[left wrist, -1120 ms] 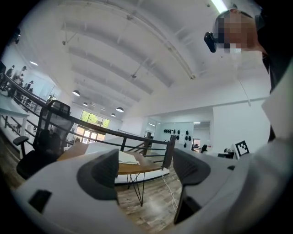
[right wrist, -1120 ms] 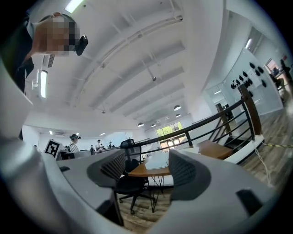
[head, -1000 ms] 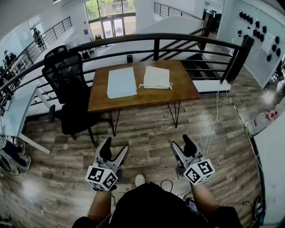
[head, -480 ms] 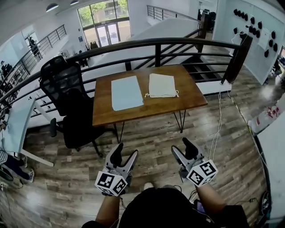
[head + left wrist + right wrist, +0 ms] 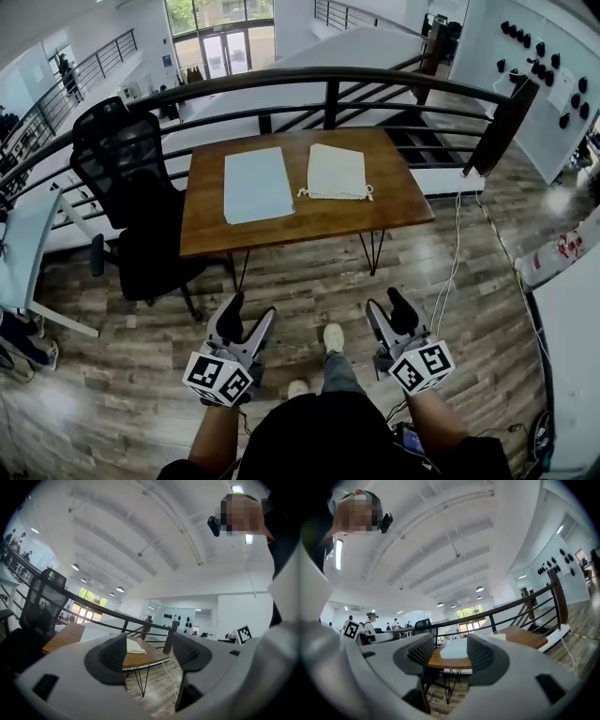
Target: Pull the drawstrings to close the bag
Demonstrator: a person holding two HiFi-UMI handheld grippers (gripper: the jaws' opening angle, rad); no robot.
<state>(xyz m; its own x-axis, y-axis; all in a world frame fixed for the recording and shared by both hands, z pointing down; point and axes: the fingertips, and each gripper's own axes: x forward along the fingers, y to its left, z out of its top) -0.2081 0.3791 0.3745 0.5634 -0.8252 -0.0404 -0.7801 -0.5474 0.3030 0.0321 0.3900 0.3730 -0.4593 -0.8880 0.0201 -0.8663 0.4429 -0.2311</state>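
— Across the floor (image 5: pixel 309 281), on the table (image 5: pixel 281 217): is that the bag I'm after?

— Yes. Your bag (image 5: pixel 337 172) lies flat on the right half of the table, just beside a blue sheet (image 5: pixel 256 184). Its mouth faces you, and the drawstrings (image 5: pixel 367 193) trail loose at the two near corners. Nothing looks cinched, so I'd call the mouth ungathered.

— And my grippers?

— Both are well short of the table, held level in front of you over the floor. Your left gripper (image 5: pixel 248 314) has its jaws wide apart with nothing between the pads, and they have just been narrowing a little. Your right gripper (image 5: pixel 386 306) stands about half open and is empty too, and its jaws have just been closing.

— So what's done?

— Nothing of the task proper, as far as I can judge. You have yet to reach the table. Then you need to take a string end in each gripper and pull the two apart until the mouth gathers shut. All of that is left.
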